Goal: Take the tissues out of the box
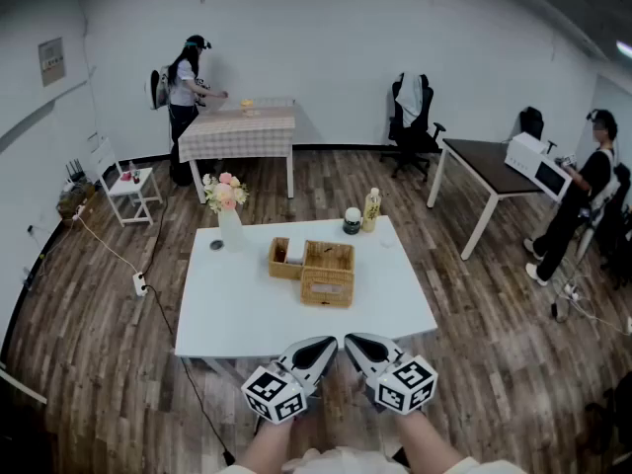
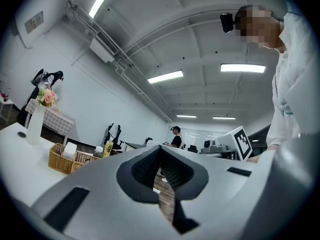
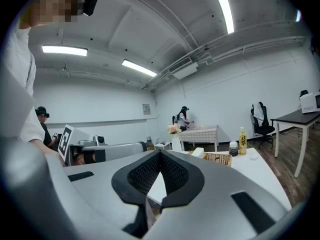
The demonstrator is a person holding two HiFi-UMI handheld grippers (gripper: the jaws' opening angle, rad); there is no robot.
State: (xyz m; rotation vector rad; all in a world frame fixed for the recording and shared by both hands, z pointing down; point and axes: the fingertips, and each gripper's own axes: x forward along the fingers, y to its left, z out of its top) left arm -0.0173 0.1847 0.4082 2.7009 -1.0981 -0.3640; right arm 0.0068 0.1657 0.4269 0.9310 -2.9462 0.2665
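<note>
On the white table (image 1: 247,314) stand two wicker containers side by side: a flat-lidded wicker box (image 1: 328,273) and a smaller open basket (image 1: 285,259) with something white in it. The left gripper view shows that basket (image 2: 64,161) and its white content (image 2: 70,150) far off at the left. In the right gripper view the basket (image 3: 219,157) lies ahead to the right. My left gripper (image 1: 326,345) and right gripper (image 1: 353,343) hover side by side at the table's near edge, well short of the baskets. Both are shut and hold nothing.
A vase of flowers (image 1: 227,210), a small dark disc (image 1: 216,245), a jar (image 1: 352,221) and a yellow bottle (image 1: 371,208) stand along the table's far side. Beyond are a checked table (image 1: 242,126) with a person, an office chair (image 1: 412,112), a dark desk (image 1: 489,161) and another person (image 1: 578,200).
</note>
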